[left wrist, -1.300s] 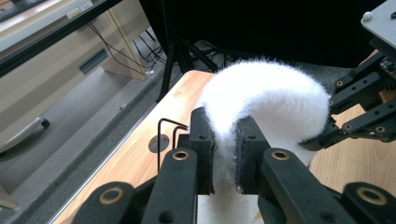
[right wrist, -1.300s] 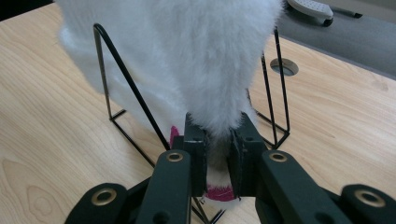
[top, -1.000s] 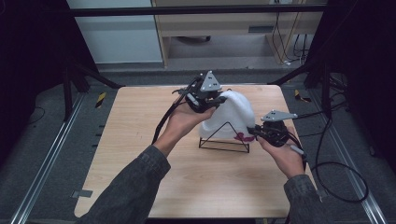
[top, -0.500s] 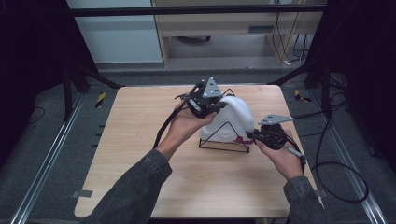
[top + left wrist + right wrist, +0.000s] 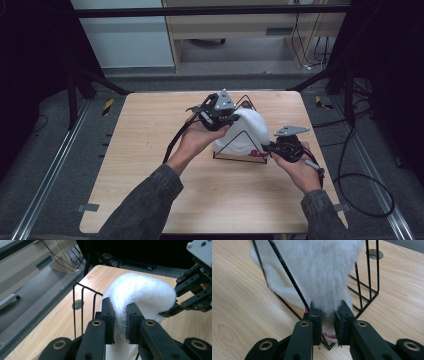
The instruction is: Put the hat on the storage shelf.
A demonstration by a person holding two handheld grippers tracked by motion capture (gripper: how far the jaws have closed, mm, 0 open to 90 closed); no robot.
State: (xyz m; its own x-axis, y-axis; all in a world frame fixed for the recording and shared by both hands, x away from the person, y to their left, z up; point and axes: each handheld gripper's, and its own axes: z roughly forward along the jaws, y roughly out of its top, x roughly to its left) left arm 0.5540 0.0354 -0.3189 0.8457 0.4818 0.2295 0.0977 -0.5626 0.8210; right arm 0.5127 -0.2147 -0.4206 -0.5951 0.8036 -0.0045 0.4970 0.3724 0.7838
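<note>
Fleece draped over wire is the job here: a fluffy white cloth sits across the top of a black wire rack at the middle of the table, slightly right of centre. The left gripper is clamped on the cloth's upper fold at the far side, while the right gripper pinches its lower edge at the near right corner of the rack (a pink trim peeks out below). To do this step well, I would lower both ends evenly, keep the fabric taut across the ridge, and release only once it hangs balanced without dragging the light rack sideways.
</note>
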